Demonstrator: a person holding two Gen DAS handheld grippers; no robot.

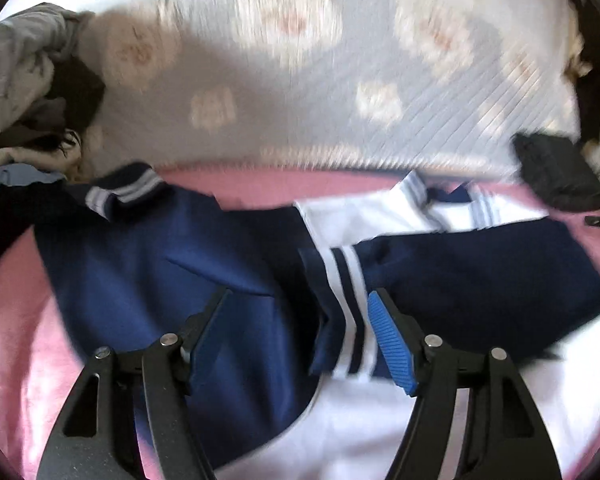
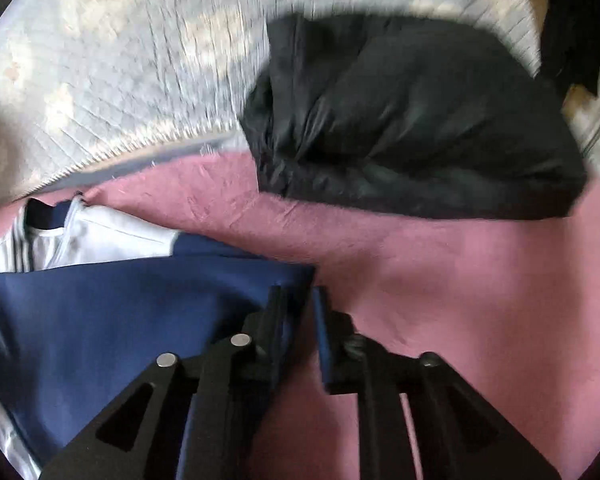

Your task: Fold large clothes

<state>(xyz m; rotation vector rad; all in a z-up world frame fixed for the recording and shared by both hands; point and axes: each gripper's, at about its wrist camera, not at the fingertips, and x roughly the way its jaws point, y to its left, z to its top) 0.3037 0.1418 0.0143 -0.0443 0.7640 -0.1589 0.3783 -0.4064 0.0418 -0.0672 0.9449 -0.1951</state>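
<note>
A navy and white jacket (image 1: 172,264) lies spread on a pink blanket (image 1: 16,320). Its striped cuff (image 1: 352,312) lies folded across the middle, with the white collar (image 1: 420,204) at the far side. My left gripper (image 1: 300,300) is open above the jacket, the cuff between its blue pads (image 1: 392,344). In the right wrist view the jacket's navy part (image 2: 100,320) lies at lower left on the blanket (image 2: 480,280). My right gripper (image 2: 298,300) has its jaws nearly closed over the jacket's right edge; whether they pinch the fabric is unclear.
A folded black garment (image 2: 412,120) lies on the bed at the far right, also in the left wrist view (image 1: 556,172). A pale blue quilt (image 1: 300,80) with a flower pattern covers the far side. A heap of grey and dark clothes (image 1: 24,88) sits at far left.
</note>
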